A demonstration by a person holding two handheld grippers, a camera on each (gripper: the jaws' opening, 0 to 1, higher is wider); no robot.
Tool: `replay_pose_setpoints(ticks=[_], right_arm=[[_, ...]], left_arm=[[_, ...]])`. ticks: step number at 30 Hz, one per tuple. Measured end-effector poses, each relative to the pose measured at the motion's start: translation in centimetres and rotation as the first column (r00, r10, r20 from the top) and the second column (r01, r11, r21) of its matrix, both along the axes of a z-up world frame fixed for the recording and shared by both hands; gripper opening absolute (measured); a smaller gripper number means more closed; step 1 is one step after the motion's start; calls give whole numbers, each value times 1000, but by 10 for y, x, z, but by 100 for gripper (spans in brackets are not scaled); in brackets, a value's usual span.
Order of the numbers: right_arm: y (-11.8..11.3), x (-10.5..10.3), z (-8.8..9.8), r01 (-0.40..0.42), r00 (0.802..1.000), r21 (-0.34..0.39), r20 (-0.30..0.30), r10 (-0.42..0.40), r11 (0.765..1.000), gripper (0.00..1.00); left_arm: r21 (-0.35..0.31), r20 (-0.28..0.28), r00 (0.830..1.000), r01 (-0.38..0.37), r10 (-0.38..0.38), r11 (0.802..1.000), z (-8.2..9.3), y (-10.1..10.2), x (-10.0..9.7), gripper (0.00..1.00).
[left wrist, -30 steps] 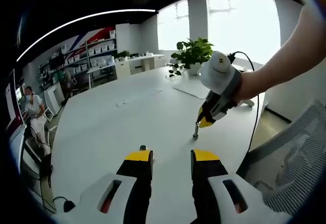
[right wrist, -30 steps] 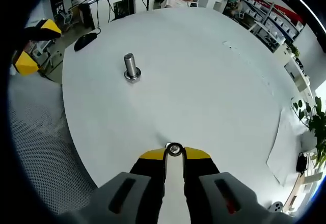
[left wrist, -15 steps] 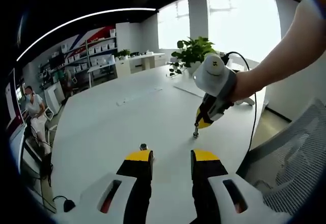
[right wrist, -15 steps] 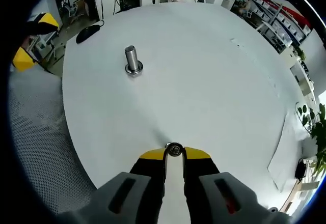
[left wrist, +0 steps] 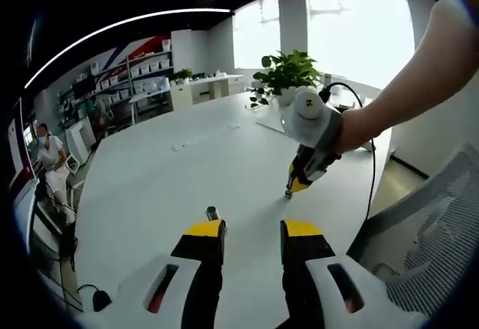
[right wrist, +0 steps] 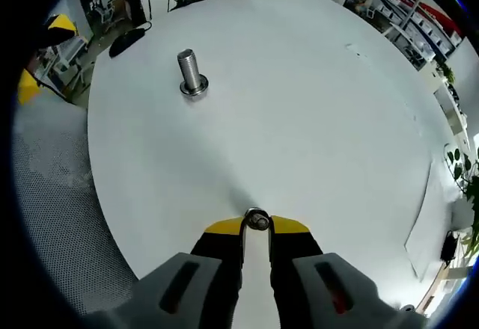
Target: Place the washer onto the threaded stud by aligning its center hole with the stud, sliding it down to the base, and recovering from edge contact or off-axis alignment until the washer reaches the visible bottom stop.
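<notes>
Left gripper (left wrist: 252, 233): jaws standing apart, gripping nothing, hovering over the white surface (left wrist: 165, 187). Stud (left wrist: 212, 213) standing upright just past its left jaw tip. Right gripper (right wrist: 256, 225): jaws clamping the washer (right wrist: 256, 220) at their tips, above the surface; stud at 11 o'clock, well apart from the washer.

- Your desk (right wrist: 314, 97) is a large white surface with a rounded edge.
- A threaded stud (right wrist: 191, 72) stands upright on it near that edge; you see it low in the left gripper view (left wrist: 212, 214).
- A white sheet (left wrist: 271, 126) lies flat at the far side, a potted plant (left wrist: 288, 75) beyond it.
</notes>
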State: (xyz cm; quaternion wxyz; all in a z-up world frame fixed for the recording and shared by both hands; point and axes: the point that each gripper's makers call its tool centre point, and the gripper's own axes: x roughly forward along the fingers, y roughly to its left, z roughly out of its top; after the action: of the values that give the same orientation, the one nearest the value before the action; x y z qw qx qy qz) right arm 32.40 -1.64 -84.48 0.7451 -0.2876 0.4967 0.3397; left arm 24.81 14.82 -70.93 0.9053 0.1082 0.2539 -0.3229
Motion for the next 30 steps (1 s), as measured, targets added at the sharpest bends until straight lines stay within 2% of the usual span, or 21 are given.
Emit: replay_pose_setpoints(ticks=[4,16,24,30], right_arm=[[-1,0,-8,-3,1000,-6,-7,3,1000,14],[-7,-4,-15,-8,1000,-21,-24,8,1000,16],[-9,-9,-3,8,1000,-7,-8,-8,1000,19],[-17,-15,12,71,997,56,25,-72,996,19]], left_arm=[[5,-6,1000,1,-1,1000,-2,0,0,28],[11,-6,1000,-9,10,1000,-3,3,1,28],[8,-3,1000,-13,13,1000,-2,3,2,28],[5,4,1000,-5,5,1000,0,1,0,28]])
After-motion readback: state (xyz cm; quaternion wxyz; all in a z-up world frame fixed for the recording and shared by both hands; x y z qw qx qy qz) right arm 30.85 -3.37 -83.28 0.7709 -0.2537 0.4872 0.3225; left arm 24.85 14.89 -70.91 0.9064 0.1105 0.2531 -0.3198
